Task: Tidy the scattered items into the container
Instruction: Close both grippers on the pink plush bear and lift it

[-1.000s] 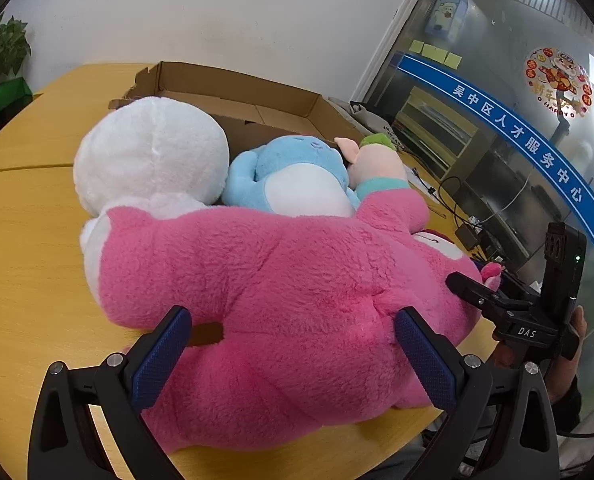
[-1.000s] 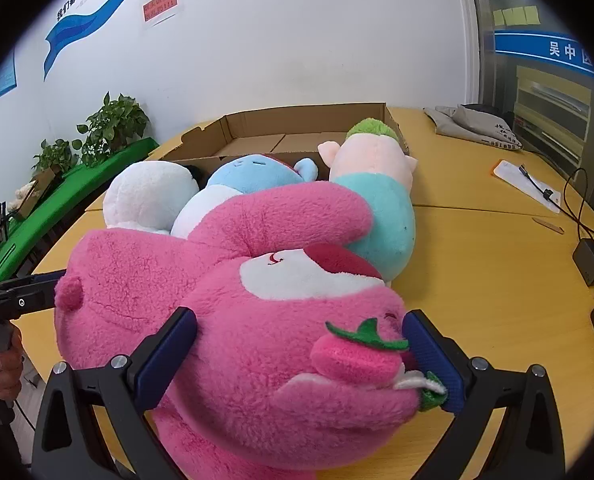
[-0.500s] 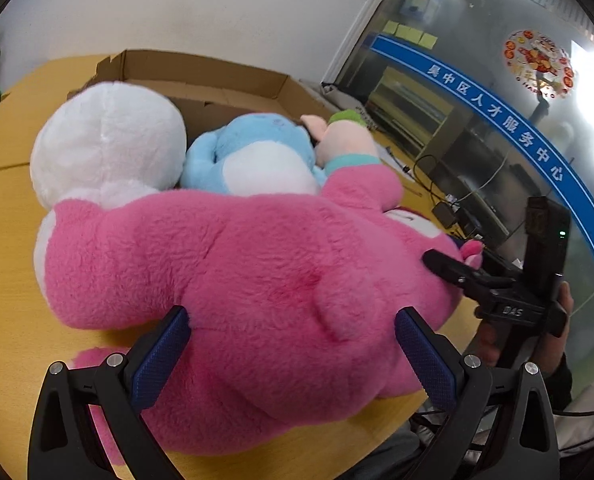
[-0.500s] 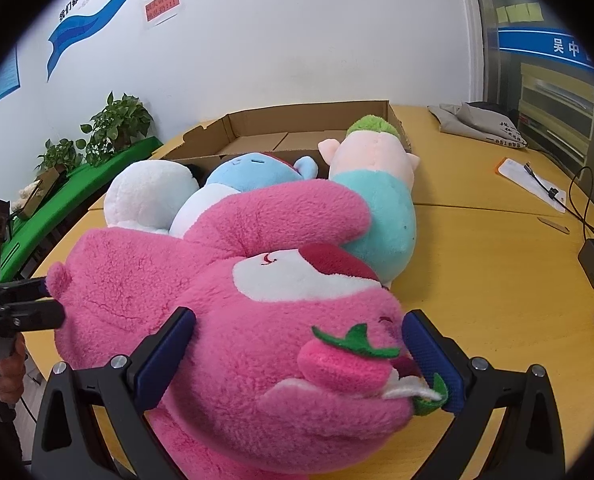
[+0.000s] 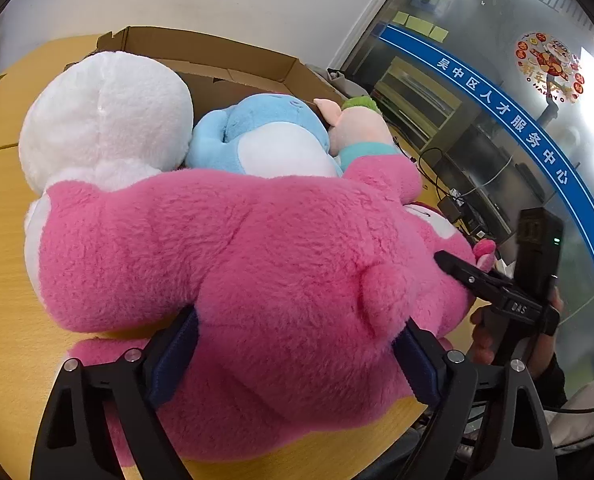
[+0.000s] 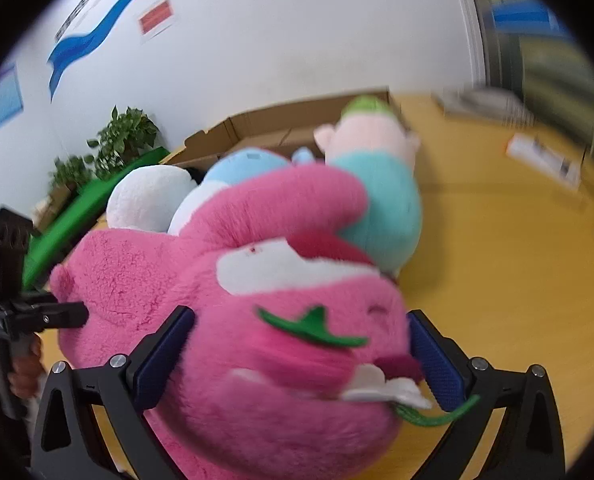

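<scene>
A big pink plush bear [image 5: 237,248] lies on the wooden table [image 5: 1,208]. My left gripper [image 5: 293,356] is shut on its body, pads pressed into the fur. My right gripper [image 6: 297,356] is shut on its head [image 6: 297,344], which has a green leaf patch. Behind it lie a white plush [image 5: 105,116], a blue plush [image 5: 265,136] and a pink-faced doll in teal [image 6: 377,184], in front of an open cardboard box [image 5: 217,60]. The right gripper also shows in the left wrist view [image 5: 497,288].
Cables and a black adapter [image 5: 453,208] lie on the table's right side. A folded cloth [image 6: 485,104] and a white paper [image 6: 545,160] lie at the far right. Green plants [image 6: 121,140] stand behind the table's left edge.
Both grippers have closed in on the pink bear, squeezing its body and head. The right wrist view is now blurred and tilted, with the head lifting.
</scene>
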A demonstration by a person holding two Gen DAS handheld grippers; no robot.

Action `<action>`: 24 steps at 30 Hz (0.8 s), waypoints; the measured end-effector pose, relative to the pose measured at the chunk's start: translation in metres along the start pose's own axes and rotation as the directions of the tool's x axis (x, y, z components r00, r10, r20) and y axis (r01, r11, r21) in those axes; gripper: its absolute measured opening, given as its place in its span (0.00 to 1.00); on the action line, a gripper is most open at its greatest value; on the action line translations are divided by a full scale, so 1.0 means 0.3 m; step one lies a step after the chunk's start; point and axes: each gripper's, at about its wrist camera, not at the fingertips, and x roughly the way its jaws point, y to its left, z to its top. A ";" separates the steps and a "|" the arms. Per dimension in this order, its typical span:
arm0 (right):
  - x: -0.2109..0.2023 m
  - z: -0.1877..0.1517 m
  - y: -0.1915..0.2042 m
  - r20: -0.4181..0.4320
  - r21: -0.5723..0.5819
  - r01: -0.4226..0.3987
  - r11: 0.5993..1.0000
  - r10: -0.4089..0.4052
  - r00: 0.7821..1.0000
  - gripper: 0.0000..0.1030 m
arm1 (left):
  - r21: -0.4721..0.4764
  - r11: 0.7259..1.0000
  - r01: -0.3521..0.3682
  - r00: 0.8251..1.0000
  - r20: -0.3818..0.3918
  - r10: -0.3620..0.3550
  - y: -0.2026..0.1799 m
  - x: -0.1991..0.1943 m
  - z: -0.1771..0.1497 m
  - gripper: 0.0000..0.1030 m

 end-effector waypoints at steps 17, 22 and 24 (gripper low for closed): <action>-0.172 0.116 0.116 0.131 -0.083 -0.059 0.995 0.070 0.989 0.68 | 0.120 0.993 0.012 0.998 0.064 -0.020 -0.102 -0.190 0.108 0.58; -0.226 0.307 0.151 0.223 -0.136 -0.064 0.989 0.093 0.970 0.68 | 0.201 0.979 -0.017 0.988 0.154 -0.015 -0.136 -0.270 0.320 0.58; -0.212 0.412 0.158 0.254 -0.159 -0.061 0.985 0.101 0.962 0.68 | 0.233 0.972 -0.039 0.984 0.181 -0.004 -0.122 -0.271 0.443 0.58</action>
